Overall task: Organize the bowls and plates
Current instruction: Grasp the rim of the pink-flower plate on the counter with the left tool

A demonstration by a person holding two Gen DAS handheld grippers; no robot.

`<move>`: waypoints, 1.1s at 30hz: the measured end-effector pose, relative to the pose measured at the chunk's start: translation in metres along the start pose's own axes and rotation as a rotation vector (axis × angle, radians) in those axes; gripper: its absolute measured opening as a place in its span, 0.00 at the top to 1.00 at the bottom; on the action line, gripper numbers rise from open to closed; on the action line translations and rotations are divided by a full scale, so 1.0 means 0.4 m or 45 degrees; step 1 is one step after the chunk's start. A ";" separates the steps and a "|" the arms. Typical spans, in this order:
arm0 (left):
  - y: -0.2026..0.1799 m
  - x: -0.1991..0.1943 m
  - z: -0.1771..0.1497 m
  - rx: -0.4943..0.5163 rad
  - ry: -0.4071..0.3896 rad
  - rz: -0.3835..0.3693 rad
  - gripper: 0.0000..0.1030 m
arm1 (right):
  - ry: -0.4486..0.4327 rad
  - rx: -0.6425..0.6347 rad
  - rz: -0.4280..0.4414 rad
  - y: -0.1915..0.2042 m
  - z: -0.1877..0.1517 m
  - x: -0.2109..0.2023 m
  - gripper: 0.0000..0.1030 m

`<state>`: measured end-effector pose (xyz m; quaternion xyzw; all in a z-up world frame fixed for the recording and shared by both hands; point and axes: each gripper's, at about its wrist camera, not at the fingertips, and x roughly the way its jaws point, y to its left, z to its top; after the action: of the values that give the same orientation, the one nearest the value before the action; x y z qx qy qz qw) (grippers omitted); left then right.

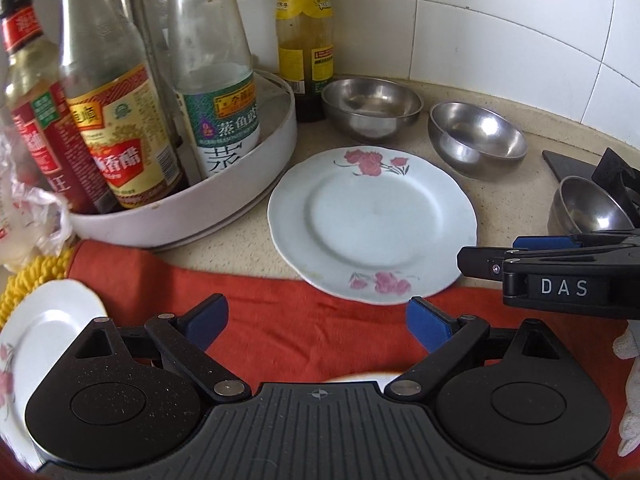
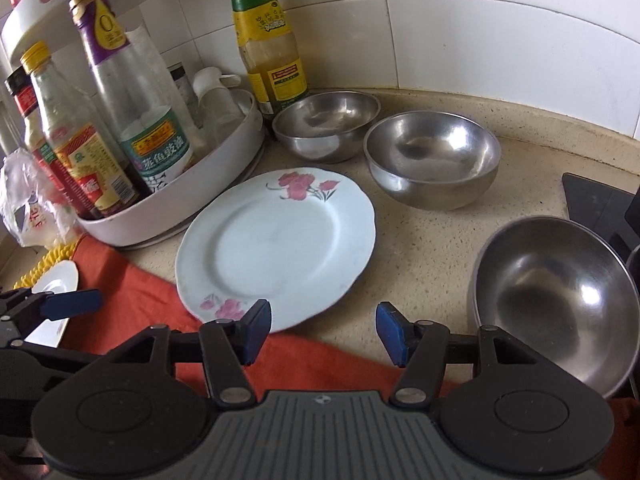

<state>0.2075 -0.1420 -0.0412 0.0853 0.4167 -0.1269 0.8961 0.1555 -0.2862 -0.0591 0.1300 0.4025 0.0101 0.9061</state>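
The big floral plate (image 2: 276, 246) lies flat in the middle of the beige counter (image 2: 440, 248), and its near edge rests on the red cloth (image 2: 136, 300) that covers the near part of the counter. Beyond it, three steel bowls stand apart from one another: the far bowl (image 2: 326, 126) stands just beside the tall yellow-label bottle (image 2: 268, 40) at the tiled wall, the middle bowl (image 2: 434, 158) is to the right of it, and the near bowl (image 2: 552, 308) is at the right, close to the right gripper (image 2: 322, 332). A small plate (image 1: 40, 344) lies on the red cloth at the far left, well apart from the big plate, beside a yellow tassel-like thing (image 1: 32, 284). To the left of the big plate stands a white round tray (image 1: 192, 216) with sauce bottles in it. I judge that the task is at its beginning or near it: no bowl sits inside another, and the two plates are not stacked, so all the gathering is left to do. The right gripper hovers low over the near edge of the big plate with its blue pads spread apart and nothing between them. The left gripper (image 1: 316, 322) is also spread wide and holds nothing; it hangs over the red cloth, a little to the left of the big plate. Probably the nesting of the three bowls and the placing of the small plate on the big plate are the remaining steps, but the pictures do not show where the stacks should go.
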 end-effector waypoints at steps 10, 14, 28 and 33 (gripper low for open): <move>0.014 0.098 0.073 -0.047 0.062 -0.060 0.05 | 0.039 0.060 0.006 -0.016 0.074 0.087 0.44; 0.015 0.143 0.098 -0.041 0.085 -0.064 0.07 | 0.096 0.097 0.024 -0.030 0.094 0.132 0.44; 0.009 0.223 0.144 -0.034 0.125 -0.132 0.05 | 0.095 0.121 0.075 -0.047 0.126 0.171 0.41; 0.008 0.209 0.133 -0.035 0.135 -0.115 0.05 | 0.126 0.161 0.109 -0.048 0.111 0.147 0.42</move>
<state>0.2987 -0.1659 -0.0714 0.0607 0.4685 -0.1567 0.8673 0.2260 -0.3075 -0.0781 0.2033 0.4406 0.0300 0.8739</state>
